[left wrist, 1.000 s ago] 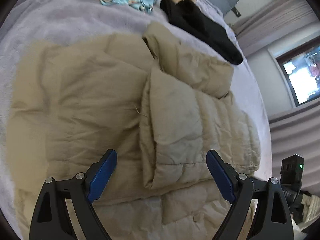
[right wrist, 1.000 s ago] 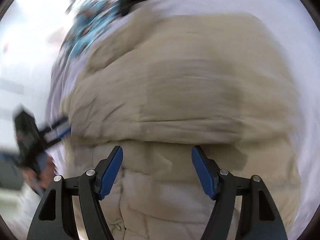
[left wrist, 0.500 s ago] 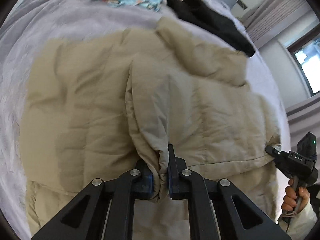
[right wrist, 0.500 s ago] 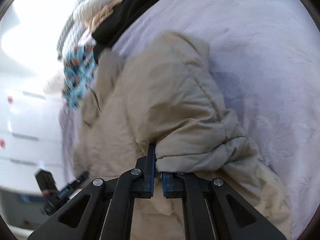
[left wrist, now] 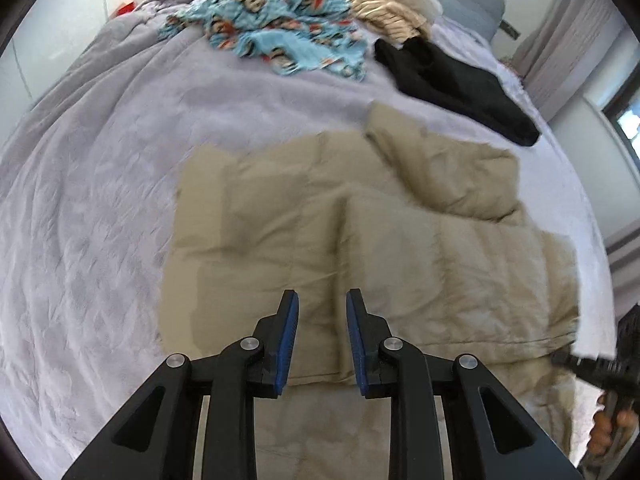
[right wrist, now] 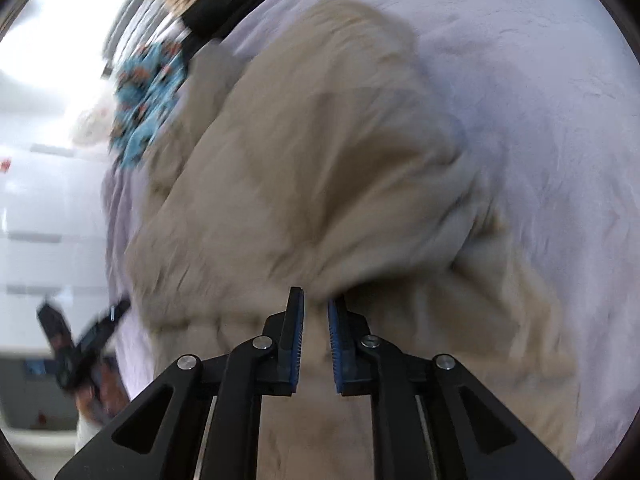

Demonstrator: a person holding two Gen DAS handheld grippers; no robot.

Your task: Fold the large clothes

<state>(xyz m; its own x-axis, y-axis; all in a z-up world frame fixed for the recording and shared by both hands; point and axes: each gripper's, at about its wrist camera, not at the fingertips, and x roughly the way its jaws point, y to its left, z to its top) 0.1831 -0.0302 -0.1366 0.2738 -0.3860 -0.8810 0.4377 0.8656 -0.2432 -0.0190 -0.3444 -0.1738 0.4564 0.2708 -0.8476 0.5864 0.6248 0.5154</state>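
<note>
Since half a second earlier, my left fingers (left wrist: pixel 322 334) had let go of the beige padded jacket (left wrist: pixel 360 240) and just parted, empty. My right fingers (right wrist: pixel 316 334) likewise parted slightly, fabric released. Jacket lay folded mid-bed (left wrist: pixel 100 200), black garment (left wrist: pixel 452 84) toward the far edge.

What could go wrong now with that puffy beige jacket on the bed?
The left gripper and right gripper have just been opening, nothing clamped between their jaws, so the jacket may puff back and undo its fold. The black garment lies near the jacket's top edge and might get dragged into the next fold.
</note>
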